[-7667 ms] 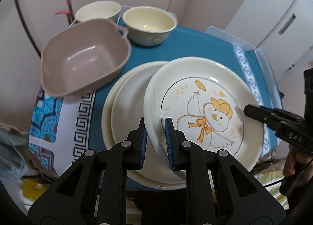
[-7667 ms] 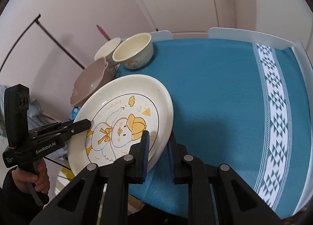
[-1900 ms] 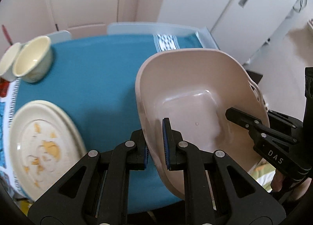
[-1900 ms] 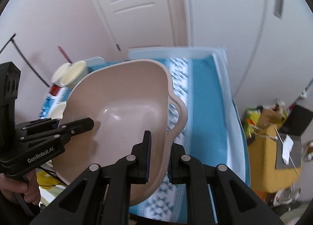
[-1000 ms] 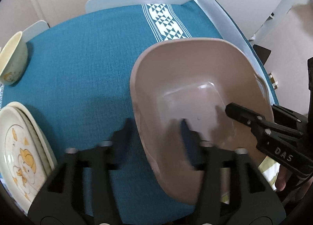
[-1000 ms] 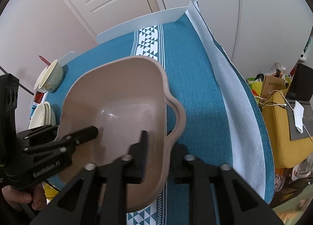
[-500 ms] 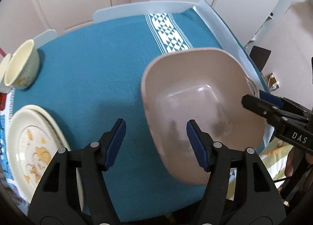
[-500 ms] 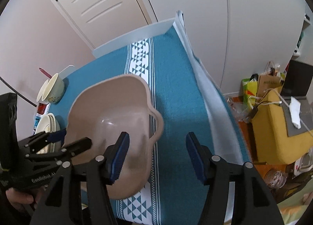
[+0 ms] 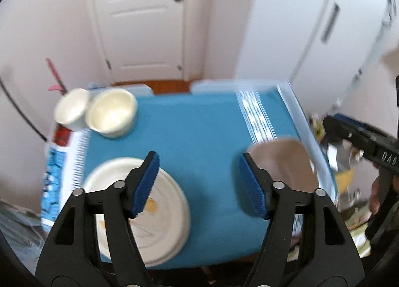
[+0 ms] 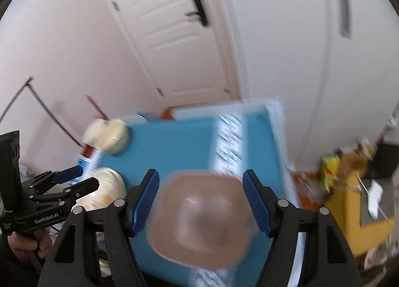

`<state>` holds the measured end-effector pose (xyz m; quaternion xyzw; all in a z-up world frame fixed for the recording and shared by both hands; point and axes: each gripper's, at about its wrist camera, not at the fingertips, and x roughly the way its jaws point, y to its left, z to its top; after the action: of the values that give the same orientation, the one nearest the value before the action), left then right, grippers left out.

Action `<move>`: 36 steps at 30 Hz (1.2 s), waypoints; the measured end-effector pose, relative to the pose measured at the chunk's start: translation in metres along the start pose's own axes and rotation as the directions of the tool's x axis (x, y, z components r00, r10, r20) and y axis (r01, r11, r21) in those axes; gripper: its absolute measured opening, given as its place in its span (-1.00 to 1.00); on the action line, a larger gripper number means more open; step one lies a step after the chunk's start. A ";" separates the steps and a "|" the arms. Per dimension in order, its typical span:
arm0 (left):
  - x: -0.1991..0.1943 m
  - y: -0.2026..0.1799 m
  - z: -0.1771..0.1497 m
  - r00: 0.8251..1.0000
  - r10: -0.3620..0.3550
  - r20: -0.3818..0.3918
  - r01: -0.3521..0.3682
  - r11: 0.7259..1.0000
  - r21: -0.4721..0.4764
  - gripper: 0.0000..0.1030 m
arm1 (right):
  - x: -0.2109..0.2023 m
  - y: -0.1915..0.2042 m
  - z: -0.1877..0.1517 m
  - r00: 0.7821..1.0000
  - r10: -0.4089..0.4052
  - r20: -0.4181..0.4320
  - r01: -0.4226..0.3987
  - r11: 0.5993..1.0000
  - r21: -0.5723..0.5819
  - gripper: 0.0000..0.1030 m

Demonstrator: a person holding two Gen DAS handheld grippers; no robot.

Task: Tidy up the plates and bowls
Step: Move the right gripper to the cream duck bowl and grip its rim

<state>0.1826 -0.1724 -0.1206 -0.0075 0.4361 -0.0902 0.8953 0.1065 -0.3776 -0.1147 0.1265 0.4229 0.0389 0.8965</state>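
Hovering over the tabletop (image 9: 199, 137), both grippers hold nothing. Left gripper (image 9: 198, 183) jaws apart & opening; right gripper (image 10: 200, 199) same. Tan bowl (image 10: 202, 214) sits on the tabletop below the right jaws. Cream bowls (image 9: 112, 111) lie far-left, plate stack (image 9: 154, 214) near-left, so left hand's nearer both.

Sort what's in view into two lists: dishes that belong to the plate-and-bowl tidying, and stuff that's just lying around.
Part of the job:
- stacked cream plates
- two cream bowls
- pinkish-brown square bowl, resting on the teal tablecloth, free of both hand-held grippers

Just lying about:
- yellow seat with papers
- pink stick by the wall
- white door
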 end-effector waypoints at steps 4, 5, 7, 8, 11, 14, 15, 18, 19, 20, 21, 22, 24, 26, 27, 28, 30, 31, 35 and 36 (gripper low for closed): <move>-0.029 0.043 0.027 0.994 0.060 0.091 -0.054 0.996 -0.071 0.94 | 0.011 0.040 0.033 0.996 0.082 0.024 -0.080 0.995 -0.054 0.50; -0.032 0.051 0.032 0.992 0.068 0.105 -0.059 0.995 -0.082 0.95 | 0.015 0.051 0.043 0.994 0.104 0.039 -0.102 0.993 -0.061 0.70; -0.036 0.076 0.044 0.989 0.089 0.122 -0.075 0.991 -0.113 0.97 | 0.022 0.068 0.057 0.988 0.129 0.079 -0.123 0.990 -0.074 1.00; -0.035 0.090 0.051 0.988 0.103 0.117 -0.087 0.987 -0.131 0.97 | 0.026 0.075 0.062 0.987 0.134 0.090 -0.127 0.989 -0.079 1.00; -0.027 0.125 0.061 0.988 0.123 0.092 -0.106 0.979 -0.173 0.97 | 0.049 0.102 0.082 0.988 0.137 0.076 -0.128 0.986 -0.111 1.00; -0.008 0.162 0.069 0.991 0.128 0.043 -0.116 0.970 -0.214 0.97 | 0.078 0.128 0.096 0.993 0.119 0.014 -0.116 0.984 -0.136 1.00; -0.001 0.174 0.070 0.992 0.126 0.025 -0.118 0.967 -0.224 0.97 | 0.089 0.135 0.100 0.993 0.119 -0.002 -0.118 0.984 -0.132 1.00; 0.027 0.204 0.074 0.993 0.113 -0.038 -0.119 0.963 -0.242 0.97 | 0.122 0.154 0.107 0.994 0.092 -0.054 -0.097 0.989 -0.110 1.00; 0.038 0.213 0.074 0.993 0.105 -0.062 -0.117 0.962 -0.245 0.97 | 0.136 0.162 0.108 0.995 0.066 -0.079 -0.075 0.990 -0.120 1.00; 0.047 0.221 0.075 0.992 0.095 -0.082 -0.113 0.962 -0.248 0.97 | 0.147 0.167 0.108 0.994 0.050 -0.099 -0.062 0.990 -0.128 1.00; 0.060 0.230 0.074 0.991 0.079 -0.108 -0.105 0.962 -0.252 0.97 | 0.163 0.172 0.107 0.991 0.043 -0.127 -0.060 0.990 -0.129 1.00; 0.068 0.234 0.072 0.990 0.068 -0.126 -0.099 0.962 -0.256 0.97 | 0.177 0.176 0.107 0.987 0.044 -0.157 -0.063 0.990 -0.122 1.00; 0.093 0.246 0.069 0.985 0.037 -0.168 -0.080 0.962 -0.260 0.97 | 0.208 0.176 0.101 0.974 0.054 -0.218 -0.072 0.995 -0.073 1.00; 0.111 0.248 0.064 0.980 0.025 -0.199 -0.076 0.964 -0.254 0.97 | 0.236 0.173 0.092 0.962 0.054 -0.269 -0.063 0.998 -0.026 1.00; 0.123 0.251 0.062 0.976 0.009 -0.220 -0.067 0.965 -0.255 0.95 | 0.248 0.171 0.087 0.955 0.051 -0.291 -0.055 0.998 -0.004 0.99; 0.128 0.250 0.060 0.973 0.001 -0.230 -0.061 0.964 -0.257 0.89 | 0.257 0.167 0.084 0.950 0.050 -0.309 -0.050 0.999 0.010 0.97; 0.144 0.252 0.056 0.968 -0.025 -0.250 -0.045 0.962 -0.268 0.72 | 0.275 0.164 0.076 0.935 0.047 -0.351 -0.041 0.999 0.024 0.83; 0.153 0.252 0.055 0.964 -0.036 -0.262 -0.039 0.961 -0.275 0.61 | 0.282 0.164 0.073 0.930 0.044 -0.366 -0.039 0.999 0.022 0.71; 0.177 0.250 0.049 0.949 -0.081 -0.304 -0.011 0.957 -0.289 0.13 | 0.311 0.166 0.065 0.907 0.027 -0.420 -0.022 1.000 0.015 0.41; 0.184 0.249 0.047 0.944 -0.093 -0.316 -0.005 0.955 -0.295 -0.04 | 0.317 0.166 0.063 0.903 0.032 -0.429 -0.026 0.999 0.019 0.35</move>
<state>0.3691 0.0384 -0.2573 -0.1343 0.5863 -0.0451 0.7976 0.3639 -0.1734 -0.2697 0.1266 0.6080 0.0766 0.7800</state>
